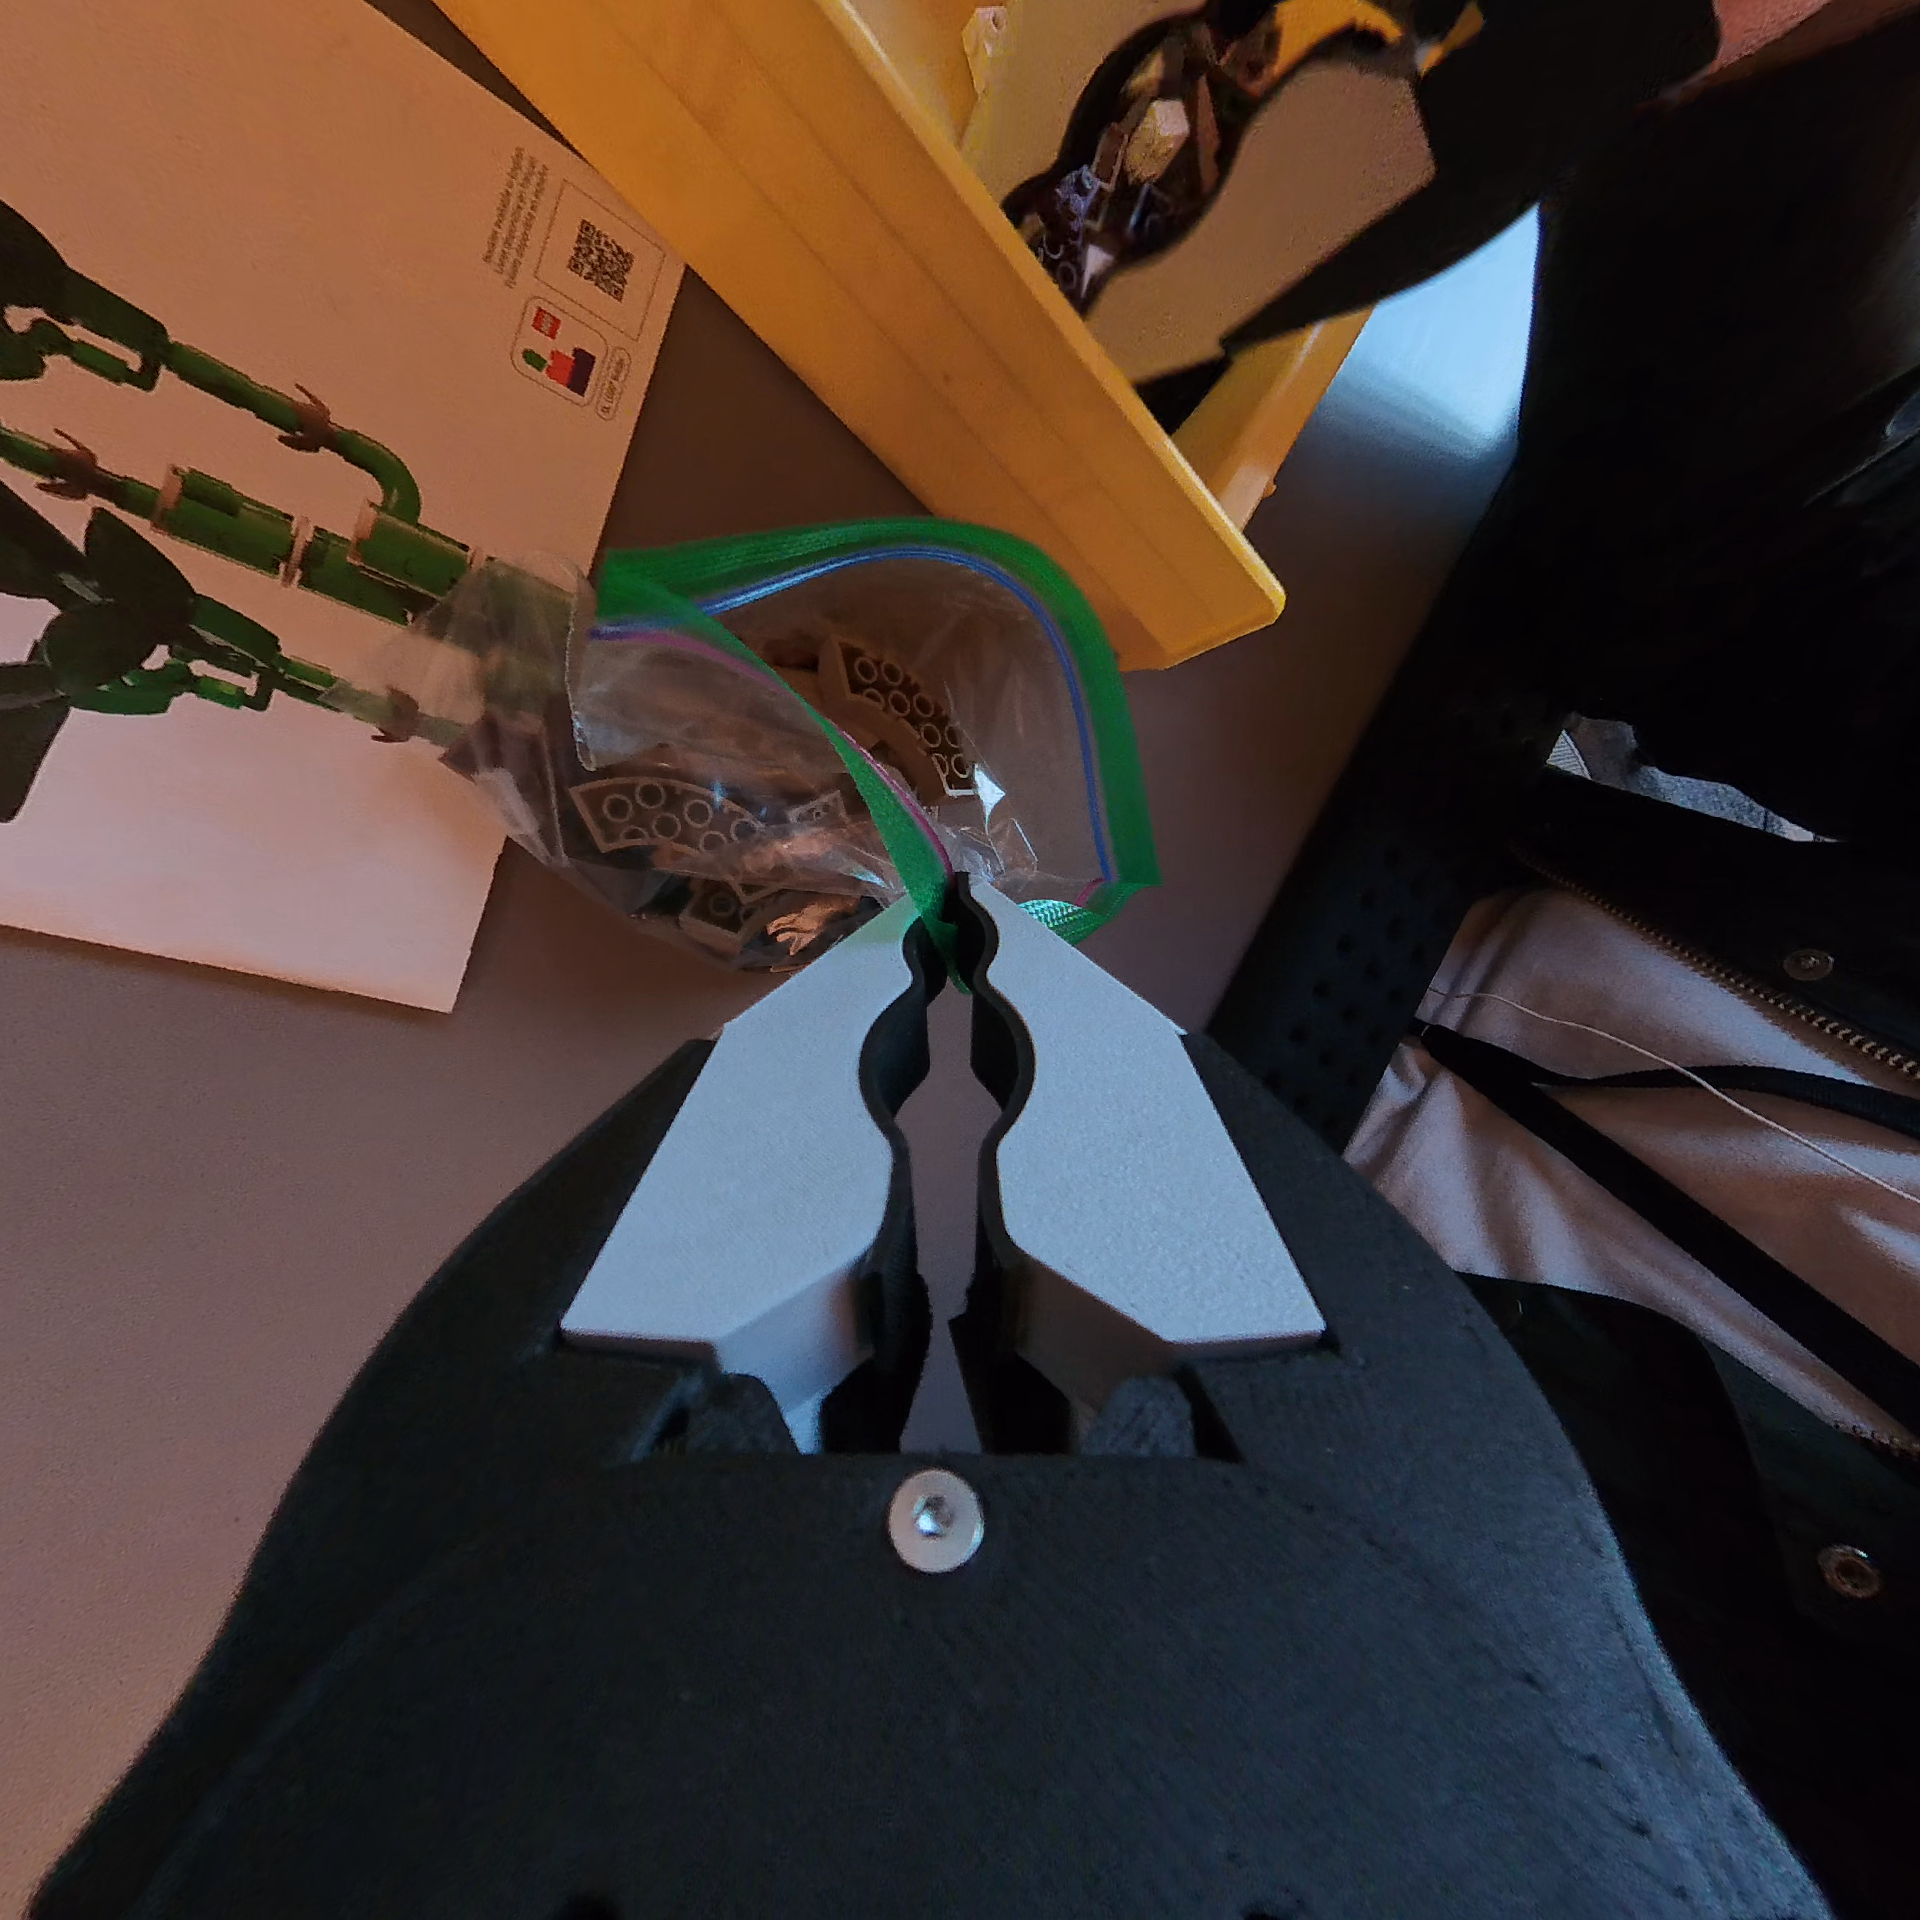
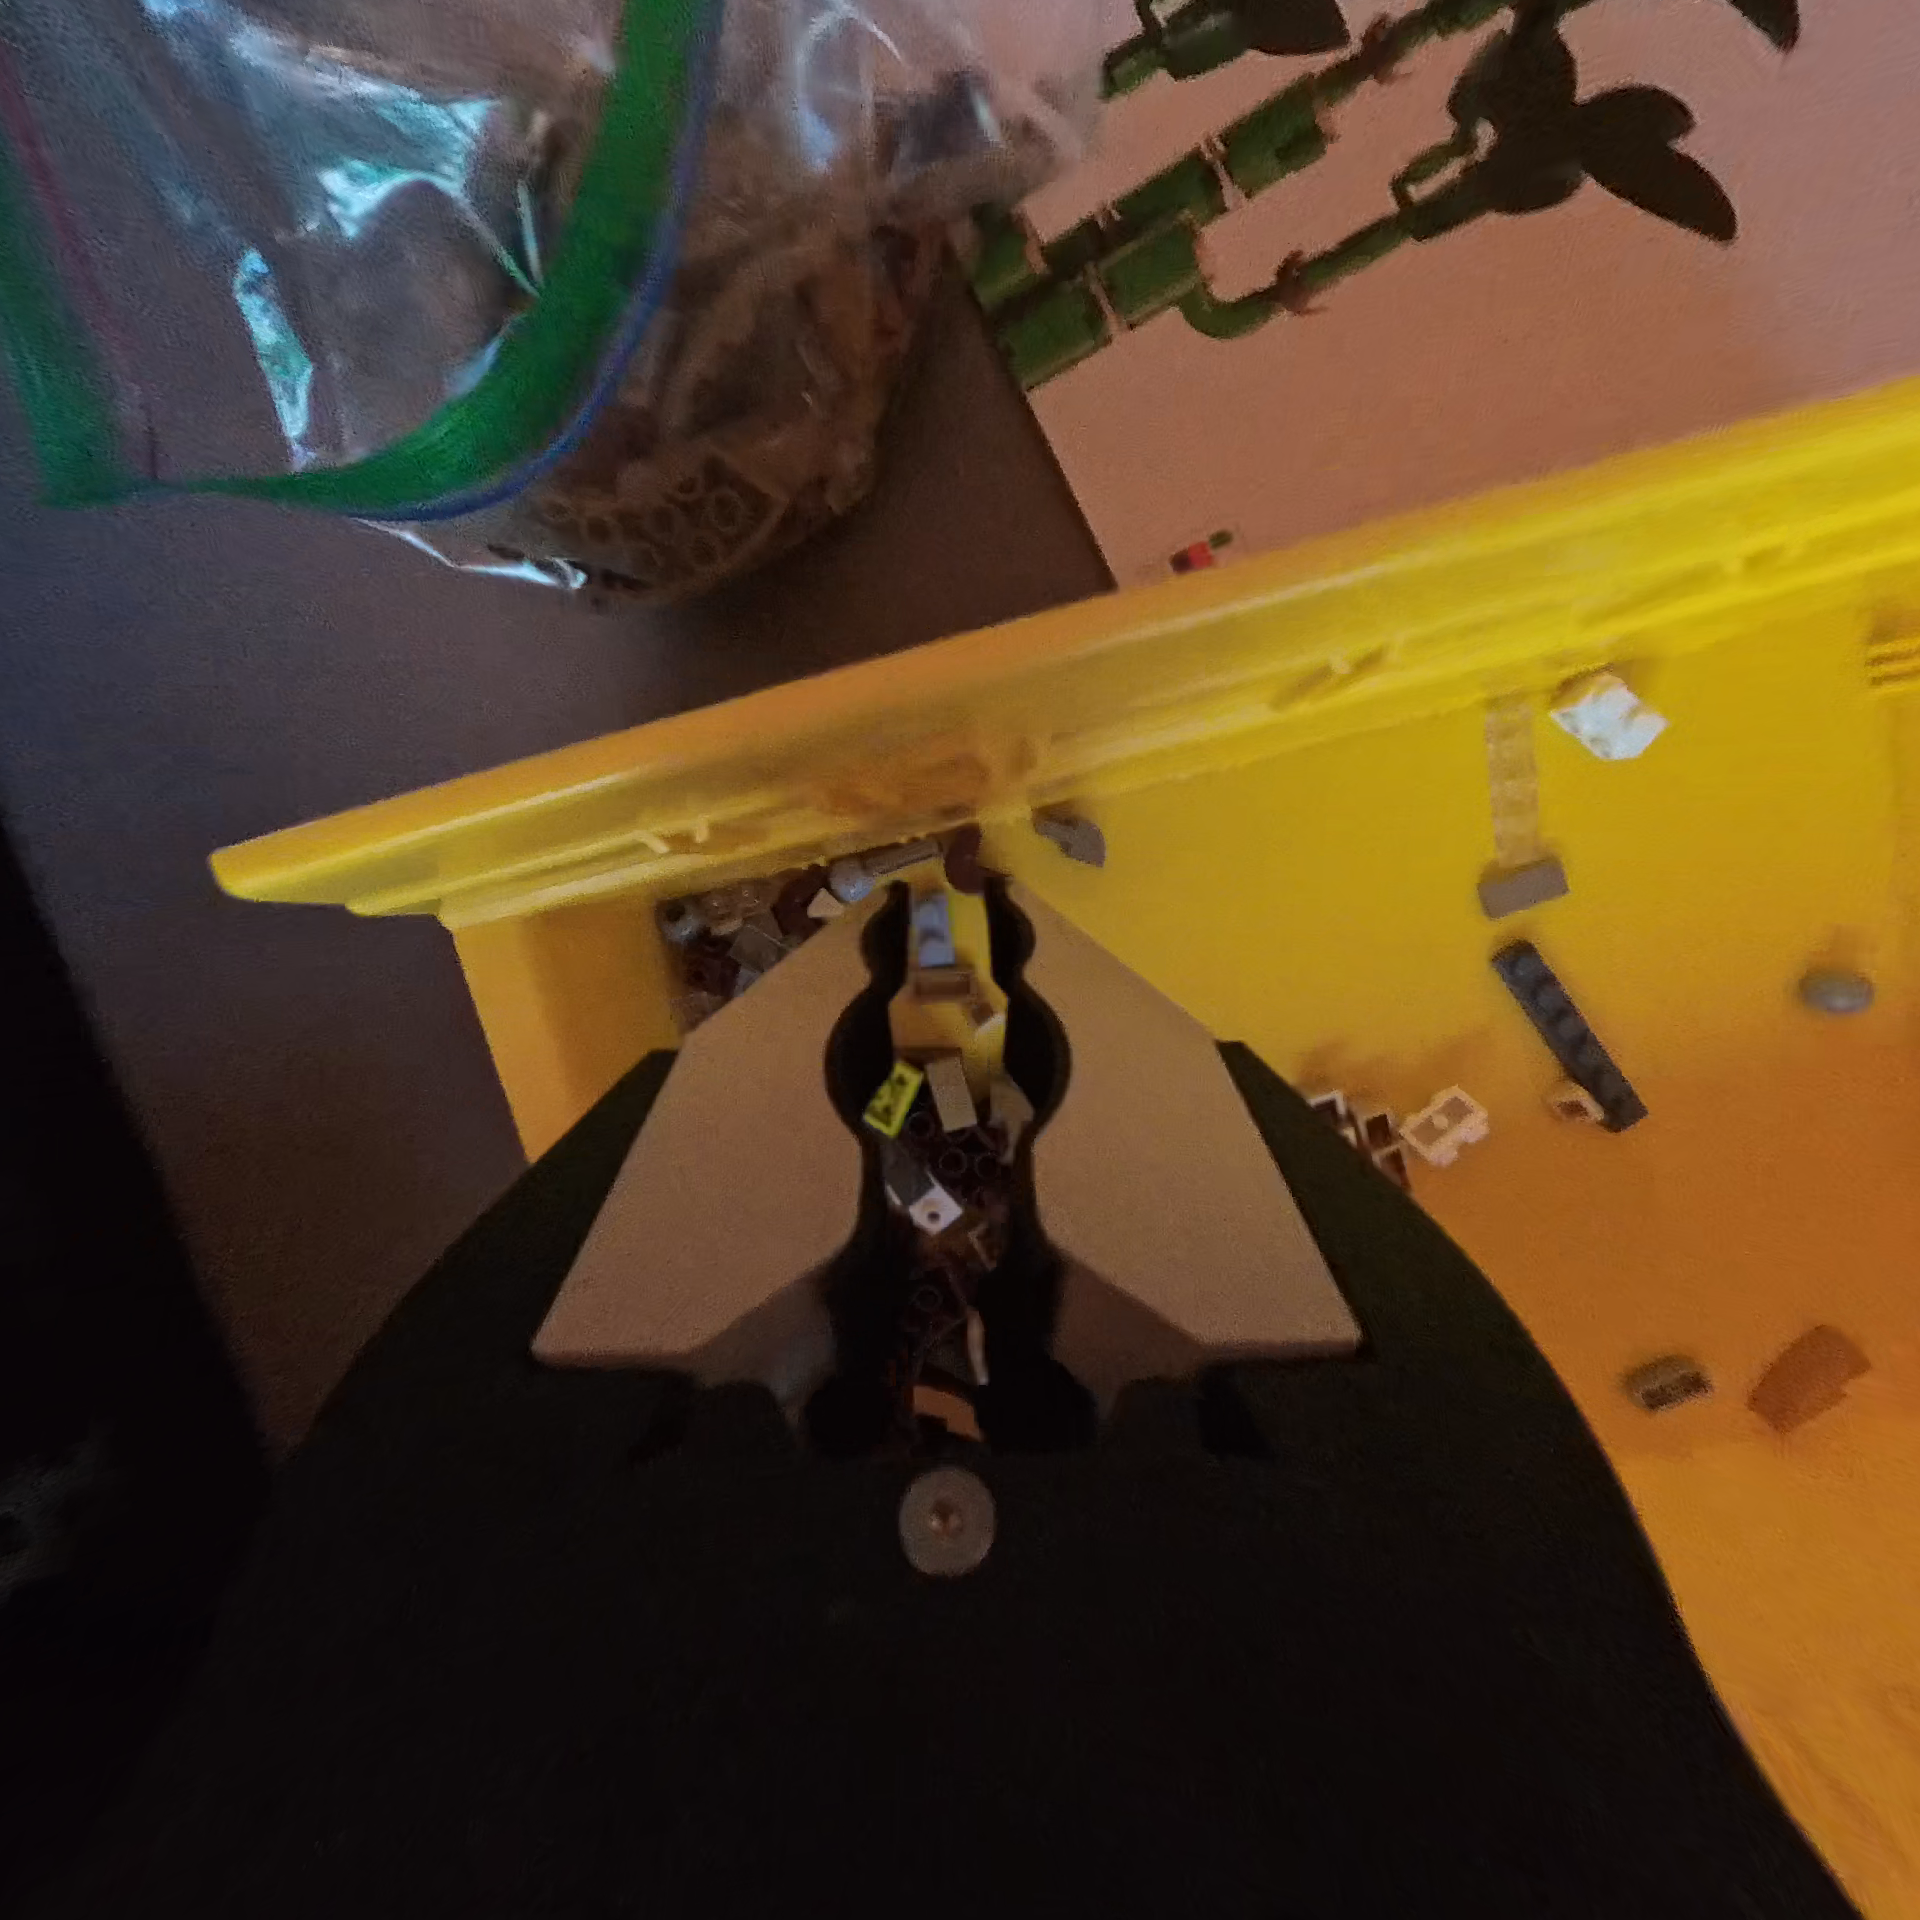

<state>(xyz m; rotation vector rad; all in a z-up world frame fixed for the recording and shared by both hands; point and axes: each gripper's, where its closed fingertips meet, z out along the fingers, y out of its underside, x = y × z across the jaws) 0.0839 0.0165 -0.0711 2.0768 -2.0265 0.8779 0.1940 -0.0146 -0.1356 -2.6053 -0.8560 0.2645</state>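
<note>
My left gripper is shut on the green zip edge of a clear plastic bag and holds its mouth open. The bag holds several grey and dark toy bricks and rests partly on a printed booklet. My right gripper is narrowly open inside a yellow tray, near its corner. Its tips are over a pile of small bricks, with a small pale brick between the fingers. I cannot tell if they touch it. The right gripper also shows in the left wrist view. The bag also shows, blurred, in the right wrist view.
Loose bricks lie scattered on the tray floor, among them a long dark plate and a brown block. The tray stands just beyond the bag on a grey-brown table. A person's beige trousers and dark jacket are at the right. My right fingertips sit around 15 cm from my left ones.
</note>
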